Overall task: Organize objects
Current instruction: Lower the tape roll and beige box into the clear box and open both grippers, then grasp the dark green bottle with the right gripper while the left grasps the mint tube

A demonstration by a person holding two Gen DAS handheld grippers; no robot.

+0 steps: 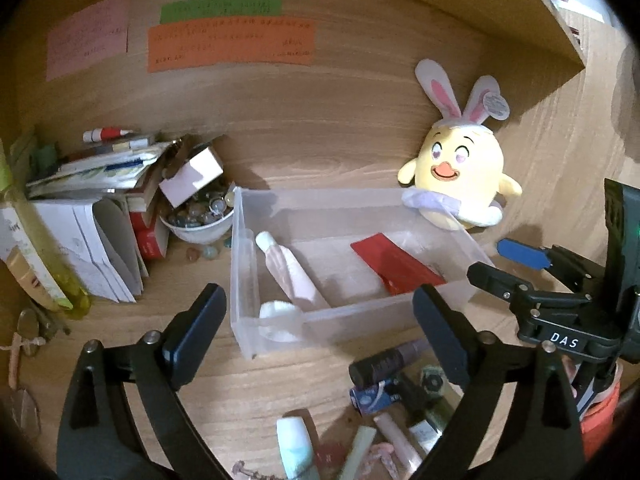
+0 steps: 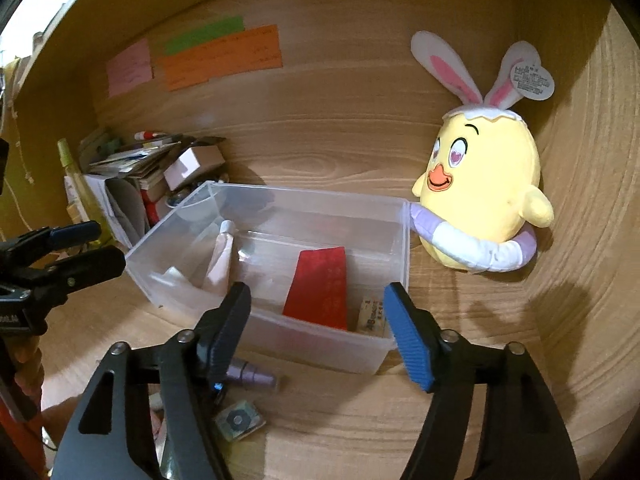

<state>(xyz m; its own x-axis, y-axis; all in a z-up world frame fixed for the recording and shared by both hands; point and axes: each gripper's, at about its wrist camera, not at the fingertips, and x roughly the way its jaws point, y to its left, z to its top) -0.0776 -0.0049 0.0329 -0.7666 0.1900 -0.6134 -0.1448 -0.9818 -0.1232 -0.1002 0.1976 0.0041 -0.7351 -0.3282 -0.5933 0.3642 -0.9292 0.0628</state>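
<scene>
A clear plastic bin stands on the wooden desk. In it lie a pink tube, a red packet, a white round item and a small labelled box. Several small cosmetics lie in front of the bin: a dark purple bottle, a blue item, a square compact, a mint tube. My left gripper is open and empty above the bin's near wall. My right gripper is open and empty at the bin's near edge; it also shows in the left wrist view.
A yellow chick plush with bunny ears leans against the bin's far right corner. A pile of books and papers and a white bowl of beads sit at the left. Coloured notes are stuck on the back wall.
</scene>
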